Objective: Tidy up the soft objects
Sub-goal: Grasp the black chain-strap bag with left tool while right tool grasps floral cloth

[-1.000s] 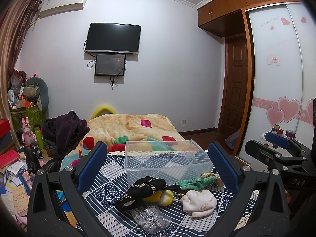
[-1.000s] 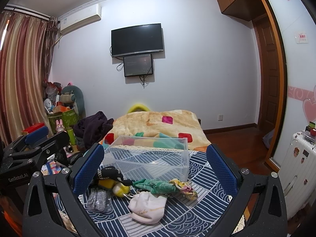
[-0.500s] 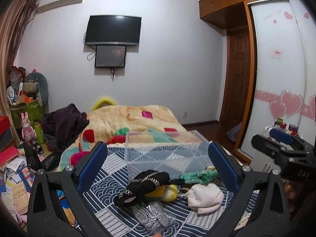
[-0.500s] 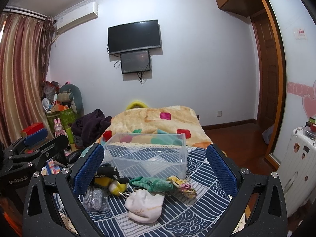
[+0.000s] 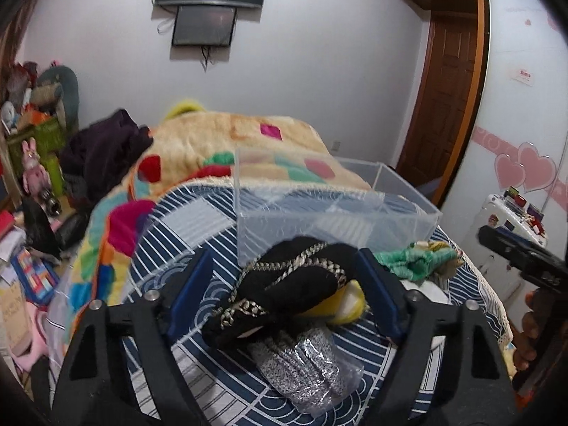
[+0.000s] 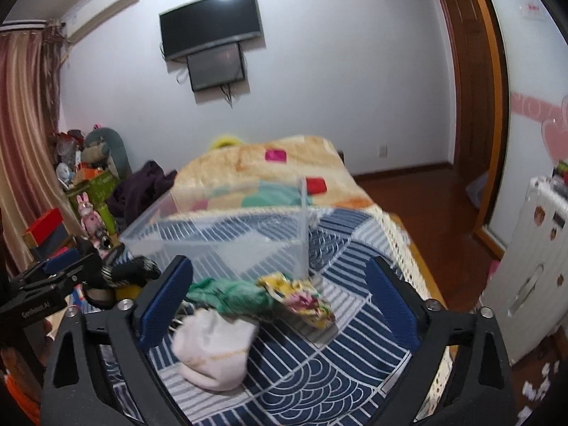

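Note:
Soft items lie on a blue patterned bedspread (image 5: 198,220) in front of a clear plastic box (image 5: 330,213). My left gripper (image 5: 284,294) is open, its blue pads on either side of a black cloth item with a metallic chain (image 5: 284,291), which rests on a yellow item (image 5: 349,305) and a silver glittery item (image 5: 305,369). My right gripper (image 6: 280,301) is open, above a white cloth (image 6: 213,348), a green cloth (image 6: 230,293) and a yellow floral cloth (image 6: 301,298). The box (image 6: 227,238) is just beyond them.
A beige blanket (image 5: 227,142) with coloured patches covers the far bed, with dark clothes (image 5: 103,149) at its left. Clutter and toys (image 5: 32,163) fill the left floor. A white suitcase (image 6: 532,255) stands at the right by the wardrobe.
Both grippers have moved forward and down toward the soft items. The left gripper's pads now flank the black cloth; the right one is close over the white and green cloths.

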### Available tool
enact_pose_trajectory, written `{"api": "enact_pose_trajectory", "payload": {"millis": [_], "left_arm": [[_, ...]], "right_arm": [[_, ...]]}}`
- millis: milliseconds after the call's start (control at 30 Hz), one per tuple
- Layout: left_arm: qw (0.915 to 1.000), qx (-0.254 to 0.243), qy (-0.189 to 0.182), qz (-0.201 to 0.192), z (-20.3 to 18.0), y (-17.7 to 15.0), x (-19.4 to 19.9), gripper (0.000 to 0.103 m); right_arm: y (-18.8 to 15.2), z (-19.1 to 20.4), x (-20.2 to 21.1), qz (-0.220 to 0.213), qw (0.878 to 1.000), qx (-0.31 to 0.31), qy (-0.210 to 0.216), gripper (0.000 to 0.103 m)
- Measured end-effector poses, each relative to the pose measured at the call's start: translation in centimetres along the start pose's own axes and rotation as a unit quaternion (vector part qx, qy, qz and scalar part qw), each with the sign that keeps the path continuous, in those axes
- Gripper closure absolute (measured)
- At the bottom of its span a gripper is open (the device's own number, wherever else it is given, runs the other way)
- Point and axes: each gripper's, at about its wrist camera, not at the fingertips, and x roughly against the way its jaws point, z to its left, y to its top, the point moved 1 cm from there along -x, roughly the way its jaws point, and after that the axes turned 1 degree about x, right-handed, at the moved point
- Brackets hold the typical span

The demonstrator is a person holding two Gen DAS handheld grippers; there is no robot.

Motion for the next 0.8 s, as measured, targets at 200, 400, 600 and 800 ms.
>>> {"api": "enact_pose_trajectory", "payload": {"millis": [200, 400, 600, 800], "left_arm": [[0.9997, -0.004, -0.017, 0.015, -0.1, -0.7, -1.1, 0.036], [0.9991, -0.007, -0.031, 0.028, -0.5, -1.1, -1.7, 0.056], [0.9990, -0.006, -0.038, 0.021, -0.6, -0.9, -1.1, 0.075], [0.9991, 0.005, -0.043, 0.005, -0.2, -0.1, 0.2, 0.083]], "right_arm": [[-1.4, -1.4, -2.2, 0.054, 0.998, -0.029, 0.006, 0.034], [-1.9, -2.7, -2.6, 0.066, 0.996, -0.056, 0.029, 0.050], [-1.3, -3.0, -2.3, 0.062, 0.995, -0.068, 0.031, 0.070], [-1.5, -2.7, -3.2, 0.077, 0.996, -0.043, 0.008, 0.092]]}}
